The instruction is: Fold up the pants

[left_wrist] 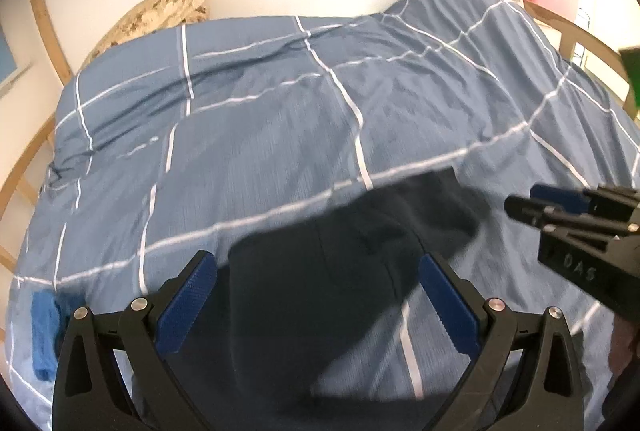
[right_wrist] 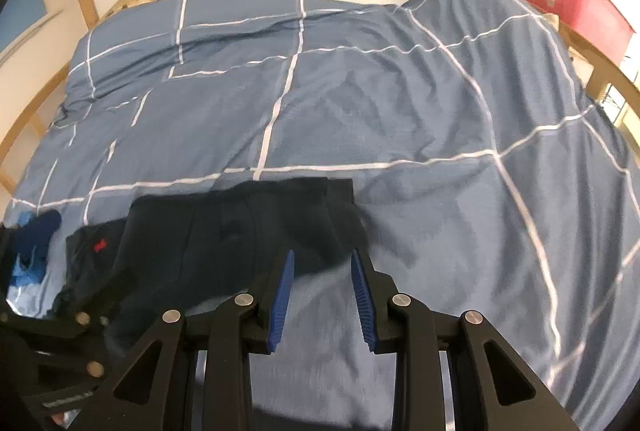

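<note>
Dark navy pants (right_wrist: 224,231) lie in a folded bundle on the near part of a blue checked duvet (right_wrist: 400,111). The left gripper (left_wrist: 318,263) hangs over them, jaws wide and empty; the right gripper (right_wrist: 322,259), jaws parted narrowly and empty, sits at the bundle's right edge. A shallow pinch there risks catching only the top layer, or the duvet beneath, spoiling the fold.
</note>
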Motion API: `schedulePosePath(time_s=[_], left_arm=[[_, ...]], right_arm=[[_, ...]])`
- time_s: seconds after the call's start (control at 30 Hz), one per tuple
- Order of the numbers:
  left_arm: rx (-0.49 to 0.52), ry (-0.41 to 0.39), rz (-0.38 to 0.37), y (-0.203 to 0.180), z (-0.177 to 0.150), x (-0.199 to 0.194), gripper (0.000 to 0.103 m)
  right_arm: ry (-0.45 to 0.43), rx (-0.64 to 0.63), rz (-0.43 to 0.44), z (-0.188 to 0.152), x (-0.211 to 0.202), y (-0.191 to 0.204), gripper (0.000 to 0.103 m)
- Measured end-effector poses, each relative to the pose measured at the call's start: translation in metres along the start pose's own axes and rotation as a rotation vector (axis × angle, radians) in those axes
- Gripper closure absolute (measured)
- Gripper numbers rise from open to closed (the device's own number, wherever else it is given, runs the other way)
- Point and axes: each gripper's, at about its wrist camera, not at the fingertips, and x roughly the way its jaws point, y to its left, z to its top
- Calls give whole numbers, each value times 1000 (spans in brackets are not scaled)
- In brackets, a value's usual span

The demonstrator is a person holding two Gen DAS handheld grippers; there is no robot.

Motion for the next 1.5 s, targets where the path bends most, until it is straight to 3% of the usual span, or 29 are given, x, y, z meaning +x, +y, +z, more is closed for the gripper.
schedulePosePath(time_s=[0.3,0.37,0.77,0.87,0.93,1.0,1.13,1.43,1.5], left_arm=[[-2,67,15,-2,7,58,0],[-32,95,2,1,8,70,0],[-60,130,14,-2,14,92,0],[-55,146,21,-2,10,95,0],[-61,155,25,-2,6,95,0],[-69,156,22,-3,4,92,0],[-63,152,10,-11,2,87,0],[-34,170,0,-20,-5,81,0],[-45,176,-3,-16,-7,79,0]], right_arm=[[94,128,7,7,65,-28,73],[110,165,17,8,75,-35,65],[189,303,83,2,120,-56,62],[206,314,115,0,127,-58,74],[201,306,122,0,124,-58,94],[161,275,84,3,110,-56,94],[36,237,-76,11,63,-63,94],[159,176,-192,-11,91,-76,94],[166,178,-223,-10,91,-78,87]])
